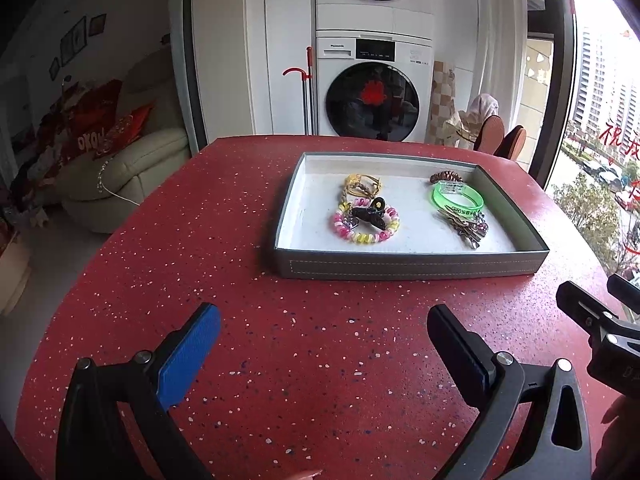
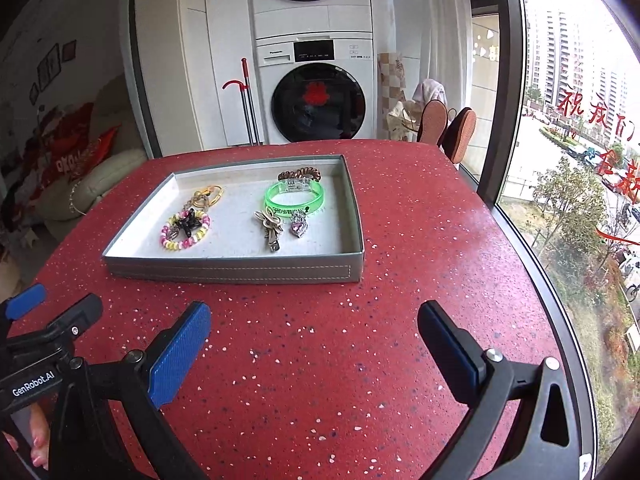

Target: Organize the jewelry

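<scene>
A grey tray (image 1: 408, 266) (image 2: 236, 273) stands on the red speckled table. In it lie a pink-and-yellow coil bracelet (image 1: 366, 236) (image 2: 182, 242) with a black clip (image 1: 370, 216) on it, a yellow cord piece (image 1: 362, 186) (image 2: 208, 196), a green bangle (image 1: 458, 198) (image 2: 294, 198), a brown coil tie (image 1: 446, 177) (image 2: 300, 173), metal clips (image 1: 464, 226) (image 2: 270, 228) and a heart pendant (image 2: 299, 225). My left gripper (image 1: 324, 320) is open and empty, in front of the tray. My right gripper (image 2: 314, 318) is open and empty, also short of the tray.
The red table (image 1: 200, 240) (image 2: 420, 240) ends at a window on the right. A washer-dryer stack (image 1: 374, 92) stands behind it and a sofa (image 1: 120, 168) lies to the left. The right gripper's body (image 1: 600, 320) shows at the left view's right edge.
</scene>
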`<state>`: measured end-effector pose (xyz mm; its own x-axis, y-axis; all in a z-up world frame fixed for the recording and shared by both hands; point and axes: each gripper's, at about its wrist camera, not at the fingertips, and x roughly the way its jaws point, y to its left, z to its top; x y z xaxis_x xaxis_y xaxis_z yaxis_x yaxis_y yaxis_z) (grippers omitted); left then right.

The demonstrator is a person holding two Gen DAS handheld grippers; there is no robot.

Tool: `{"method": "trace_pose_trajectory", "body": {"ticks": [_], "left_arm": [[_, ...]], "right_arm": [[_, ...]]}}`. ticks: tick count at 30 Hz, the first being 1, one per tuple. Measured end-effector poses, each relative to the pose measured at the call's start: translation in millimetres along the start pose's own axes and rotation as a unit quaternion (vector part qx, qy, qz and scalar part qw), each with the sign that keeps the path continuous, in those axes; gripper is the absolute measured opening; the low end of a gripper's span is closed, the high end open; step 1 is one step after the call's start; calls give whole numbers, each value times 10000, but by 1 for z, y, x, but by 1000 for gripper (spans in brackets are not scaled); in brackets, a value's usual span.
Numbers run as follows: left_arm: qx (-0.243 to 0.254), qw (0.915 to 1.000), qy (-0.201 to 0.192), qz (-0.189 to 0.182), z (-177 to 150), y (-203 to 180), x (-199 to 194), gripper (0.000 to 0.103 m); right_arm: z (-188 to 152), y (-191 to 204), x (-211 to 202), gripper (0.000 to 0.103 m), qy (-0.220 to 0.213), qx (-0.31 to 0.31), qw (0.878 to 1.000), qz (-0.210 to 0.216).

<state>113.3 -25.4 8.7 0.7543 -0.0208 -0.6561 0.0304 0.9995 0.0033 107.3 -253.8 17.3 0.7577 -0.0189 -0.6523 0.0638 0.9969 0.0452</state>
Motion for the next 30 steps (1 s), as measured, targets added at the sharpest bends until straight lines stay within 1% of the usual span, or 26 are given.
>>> {"method": "trace_pose_trajectory", "body": {"ticks": [9, 18, 30], "left_arm": [[163, 9998, 10, 105, -6, -8, -3, 103], [157, 9998, 95, 105, -8, -3, 1, 103], [152, 9998, 101, 74, -7, -1, 1, 103]], "right_arm": [[-6, 8, -4, 103, -64, -143, 9999, -20], [-4, 13, -5, 103, -84, -199, 9998, -16], [-4, 16, -4, 103, -85, -202, 9998, 3]]}}
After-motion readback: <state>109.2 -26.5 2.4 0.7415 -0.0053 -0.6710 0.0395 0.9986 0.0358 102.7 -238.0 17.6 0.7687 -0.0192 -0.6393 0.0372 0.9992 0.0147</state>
